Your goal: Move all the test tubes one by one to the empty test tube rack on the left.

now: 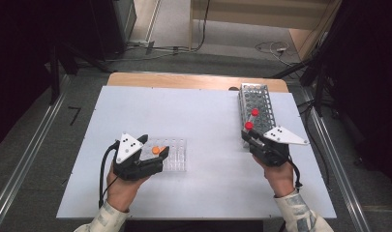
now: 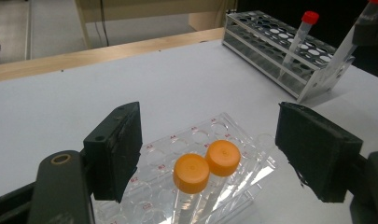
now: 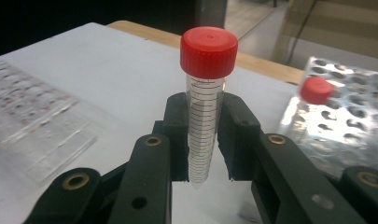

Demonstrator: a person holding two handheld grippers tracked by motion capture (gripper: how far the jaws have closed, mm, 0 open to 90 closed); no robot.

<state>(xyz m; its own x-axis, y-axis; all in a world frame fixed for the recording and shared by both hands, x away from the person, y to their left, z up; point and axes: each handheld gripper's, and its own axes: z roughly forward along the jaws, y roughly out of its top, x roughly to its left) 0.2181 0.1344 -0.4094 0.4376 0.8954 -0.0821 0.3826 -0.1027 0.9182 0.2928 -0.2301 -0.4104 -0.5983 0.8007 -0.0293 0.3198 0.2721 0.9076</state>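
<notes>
My right gripper [image 1: 250, 137] [image 3: 203, 140] is shut on a clear graduated tube with a red cap [image 3: 208, 51] [image 1: 248, 125], held upright just in front of the metal tube rack [image 1: 255, 99] [image 3: 350, 126]. Another red-capped tube [image 1: 254, 112] [image 3: 316, 89] [image 2: 299, 39] stands in that rack. My left gripper [image 1: 155, 155] [image 2: 210, 135] is open, its jaws wide on either side of two orange-capped tubes [image 2: 191, 172] [image 2: 222, 157] [image 1: 156, 150]. These stand in a clear plastic rack [image 1: 176, 157] [image 2: 177, 140] [image 3: 32, 121].
The white tabletop [image 1: 198, 121] has free room between the two racks. The metal rack sits at the back right, near the wooden far edge [image 1: 184, 79]. Cables and stand legs lie on the floor beyond the table.
</notes>
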